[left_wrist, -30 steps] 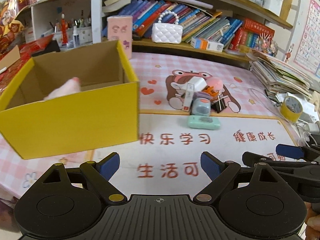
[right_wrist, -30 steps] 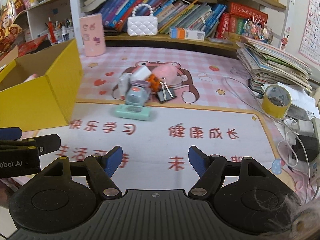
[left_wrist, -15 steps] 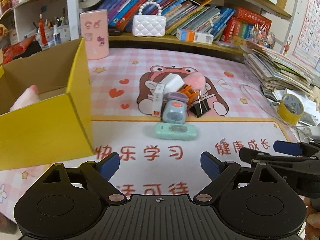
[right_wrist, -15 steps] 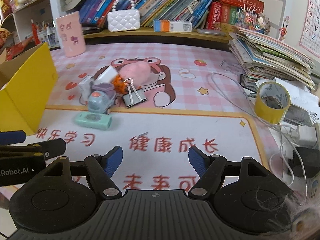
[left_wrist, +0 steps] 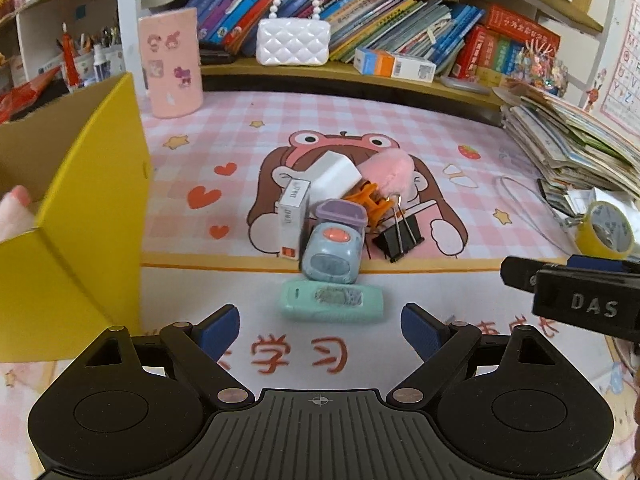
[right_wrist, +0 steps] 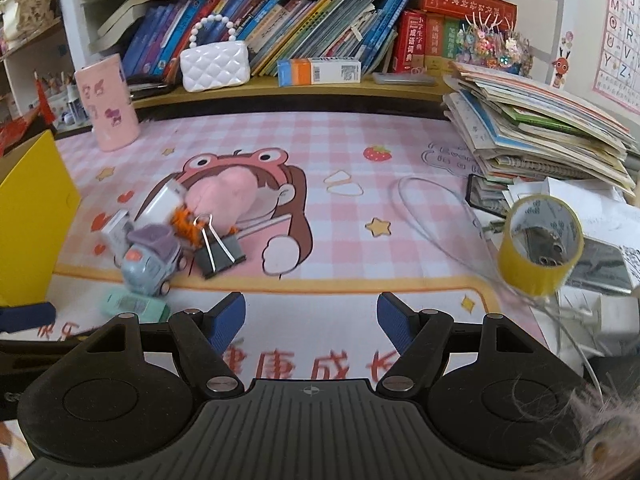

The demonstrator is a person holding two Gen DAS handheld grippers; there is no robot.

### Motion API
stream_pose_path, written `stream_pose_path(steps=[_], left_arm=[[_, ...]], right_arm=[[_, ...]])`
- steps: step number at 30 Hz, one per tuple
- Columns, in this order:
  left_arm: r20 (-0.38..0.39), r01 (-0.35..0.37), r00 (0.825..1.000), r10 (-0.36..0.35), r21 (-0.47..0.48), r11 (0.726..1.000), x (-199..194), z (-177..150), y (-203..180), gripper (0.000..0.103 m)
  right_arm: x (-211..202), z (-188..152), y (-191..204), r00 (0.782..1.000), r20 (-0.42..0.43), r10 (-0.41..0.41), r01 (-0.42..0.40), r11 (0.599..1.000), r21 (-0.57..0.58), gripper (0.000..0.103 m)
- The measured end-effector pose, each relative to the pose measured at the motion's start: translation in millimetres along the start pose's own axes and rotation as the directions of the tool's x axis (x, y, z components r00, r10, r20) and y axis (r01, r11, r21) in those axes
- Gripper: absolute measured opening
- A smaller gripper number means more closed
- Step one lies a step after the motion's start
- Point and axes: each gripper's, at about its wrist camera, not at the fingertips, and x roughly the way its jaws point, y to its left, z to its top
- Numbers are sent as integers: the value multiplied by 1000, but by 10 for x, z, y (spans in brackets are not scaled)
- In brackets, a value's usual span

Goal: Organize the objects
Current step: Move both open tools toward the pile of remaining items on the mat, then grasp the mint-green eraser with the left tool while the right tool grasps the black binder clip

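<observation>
A pile of small objects lies on the pink desk mat: a mint green case point(left_wrist: 331, 301), a blue toy truck point(left_wrist: 334, 250) with a purple top, a white box point(left_wrist: 293, 220), a white block point(left_wrist: 334, 178), an orange clip point(left_wrist: 368, 198), a black binder clip point(left_wrist: 400, 236) and a pink pompom point(left_wrist: 390, 170). A yellow cardboard box point(left_wrist: 92, 216) stands to the left with a pink item point(left_wrist: 16, 210) inside. My left gripper point(left_wrist: 320, 326) is open and empty just in front of the green case. My right gripper point(right_wrist: 312, 316) is open and empty, right of the pile point(right_wrist: 160, 248).
A yellow tape roll point(right_wrist: 540, 240), a white cable point(right_wrist: 432, 224) and a stack of books point(right_wrist: 540, 136) lie at the right. A pink cup point(left_wrist: 170, 62) and a white handbag point(left_wrist: 293, 42) stand at the back by the bookshelf.
My left gripper has swung right from the yellow box and closed in on the pile. My right gripper has shifted right and forward. Both stay open.
</observation>
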Motion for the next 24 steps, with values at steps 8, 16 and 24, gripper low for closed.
stream_pose_path(steps=[8,16,24], left_arm=[[-33,-24,999,24,2,1000,300,60,-67,87],[-25,-10,1000,9,-40,999,251,71,14,69],[-11,-34,999,33,-33,999,-41,31,173,69]], right_arm=[[162,111,31,999,-6,50,-50,998,-25,71],[362,168,92,993,-33,113,-115,991,-74,71],[697,212,337,974,-80,211,-225,938,-265,68]])
